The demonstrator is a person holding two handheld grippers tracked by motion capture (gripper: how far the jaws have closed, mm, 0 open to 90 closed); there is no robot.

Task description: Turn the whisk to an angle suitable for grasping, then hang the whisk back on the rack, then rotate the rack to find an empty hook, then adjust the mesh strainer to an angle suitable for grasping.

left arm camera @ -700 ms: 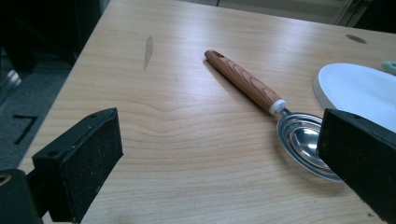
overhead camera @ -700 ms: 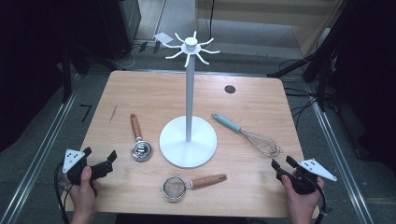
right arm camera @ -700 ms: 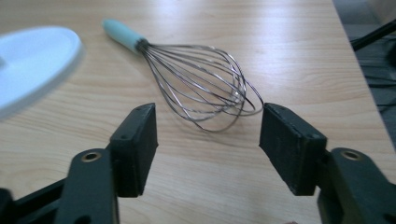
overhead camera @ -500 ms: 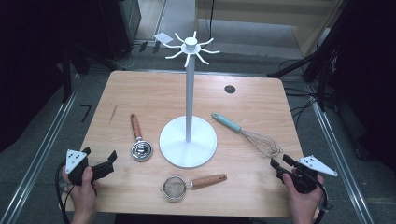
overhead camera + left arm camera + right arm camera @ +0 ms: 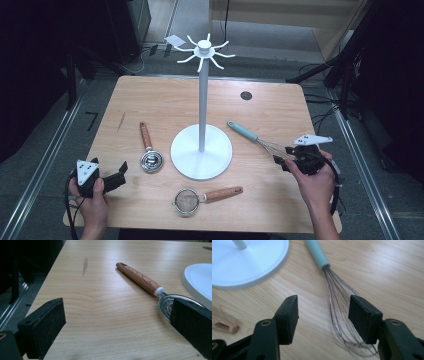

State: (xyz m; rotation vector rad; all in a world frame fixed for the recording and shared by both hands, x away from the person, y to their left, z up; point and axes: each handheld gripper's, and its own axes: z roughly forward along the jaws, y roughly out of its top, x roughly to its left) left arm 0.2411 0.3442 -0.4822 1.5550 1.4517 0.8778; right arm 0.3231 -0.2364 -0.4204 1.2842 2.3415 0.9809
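A whisk (image 5: 256, 139) with a teal handle lies right of the white hook stand (image 5: 202, 105) on the wooden table (image 5: 165, 100). My right gripper (image 5: 280, 164) is open at the whisk's wire end. In the right gripper view the wires (image 5: 337, 302) lie between the jaws of that gripper (image 5: 324, 305), and the pads do not press on them. My left gripper (image 5: 120, 175) rests open near the front left corner, nothing between its jaws (image 5: 117, 312). A wooden-handled utensil with a round metal head (image 5: 148, 150) lies just ahead of it (image 5: 140, 280).
A small strainer with a wooden handle (image 5: 200, 197) lies in front of the stand's round base (image 5: 201, 155); its handle end (image 5: 222, 326) shows near the right gripper. A black hole (image 5: 245, 95) sits at the table's far right. Dark floor and rails border the table.
My right gripper has moved forward and left across the table, up to the whisk's wire end. The left gripper has hardly shifted.
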